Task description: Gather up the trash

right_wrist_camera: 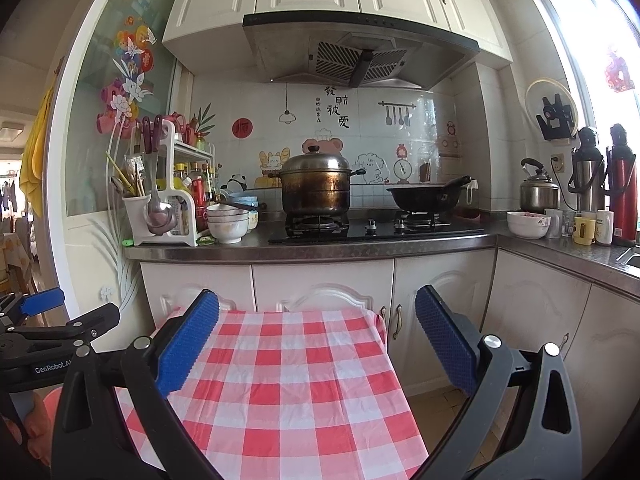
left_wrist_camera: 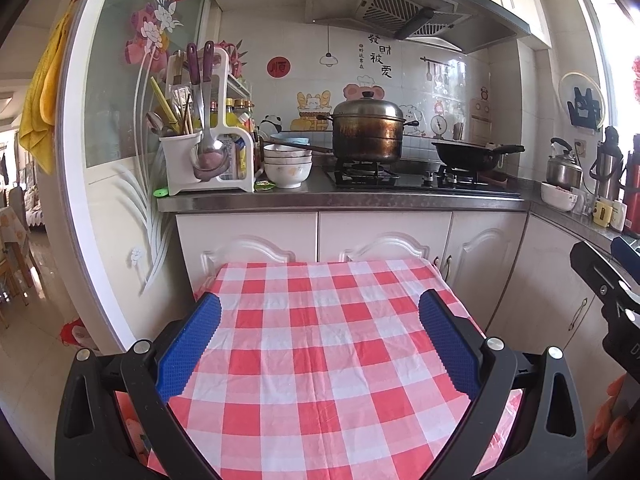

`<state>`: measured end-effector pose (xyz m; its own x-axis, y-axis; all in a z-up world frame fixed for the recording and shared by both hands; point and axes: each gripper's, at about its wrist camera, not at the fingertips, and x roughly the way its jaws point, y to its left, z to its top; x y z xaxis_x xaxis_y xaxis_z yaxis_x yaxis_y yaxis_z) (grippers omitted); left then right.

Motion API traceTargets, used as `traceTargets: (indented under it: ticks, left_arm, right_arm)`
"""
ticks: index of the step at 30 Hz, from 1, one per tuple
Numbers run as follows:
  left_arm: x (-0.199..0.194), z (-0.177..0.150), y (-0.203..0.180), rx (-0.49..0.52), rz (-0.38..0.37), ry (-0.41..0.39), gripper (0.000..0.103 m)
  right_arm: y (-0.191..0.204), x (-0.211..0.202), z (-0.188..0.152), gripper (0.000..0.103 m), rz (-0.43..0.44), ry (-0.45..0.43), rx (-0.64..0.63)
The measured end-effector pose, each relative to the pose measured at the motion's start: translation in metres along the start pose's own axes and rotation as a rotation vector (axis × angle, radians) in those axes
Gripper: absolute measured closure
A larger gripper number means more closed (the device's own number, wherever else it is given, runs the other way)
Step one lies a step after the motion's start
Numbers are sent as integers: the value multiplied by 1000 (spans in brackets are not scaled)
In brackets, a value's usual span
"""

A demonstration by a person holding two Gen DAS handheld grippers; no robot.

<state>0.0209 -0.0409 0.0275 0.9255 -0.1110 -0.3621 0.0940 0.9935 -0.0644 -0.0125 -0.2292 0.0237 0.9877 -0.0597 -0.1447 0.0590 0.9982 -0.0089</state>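
Note:
My left gripper (left_wrist_camera: 320, 316) is open and empty above a table with a red and white checked cloth (left_wrist_camera: 320, 360). My right gripper (right_wrist_camera: 318, 312) is open and empty above the same cloth (right_wrist_camera: 288, 380), near its right edge. The right gripper shows at the right edge of the left wrist view (left_wrist_camera: 612, 292); the left gripper shows at the left edge of the right wrist view (right_wrist_camera: 60, 328). A small green wrapper (left_wrist_camera: 264, 185) lies on the steel counter by the stacked bowls; it also shows in the right wrist view (right_wrist_camera: 207, 241). A green lid-like piece (left_wrist_camera: 162, 191) lies at the counter's left end.
Behind the table stand white cabinets (left_wrist_camera: 384, 236) under a steel counter (left_wrist_camera: 340, 200). On it are a utensil rack (left_wrist_camera: 208, 152), stacked bowls (left_wrist_camera: 288, 164), a steamer pot (left_wrist_camera: 368, 128), a black wok (left_wrist_camera: 472, 154), a kettle (right_wrist_camera: 538, 190), flasks (right_wrist_camera: 622, 184) and mugs (right_wrist_camera: 584, 230).

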Motion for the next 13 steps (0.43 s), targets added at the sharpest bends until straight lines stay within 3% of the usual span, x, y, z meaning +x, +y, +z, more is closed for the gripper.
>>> traceTargets:
  ticks: [8, 13]
  left_arm:
    - [35, -16, 4, -17, 23, 88, 5]
    - [85, -44, 11, -26, 66, 210, 5]
  right_arm:
    - [1, 34, -20, 4, 19, 85, 11]
    - [2, 74, -48, 4, 30, 190, 17]
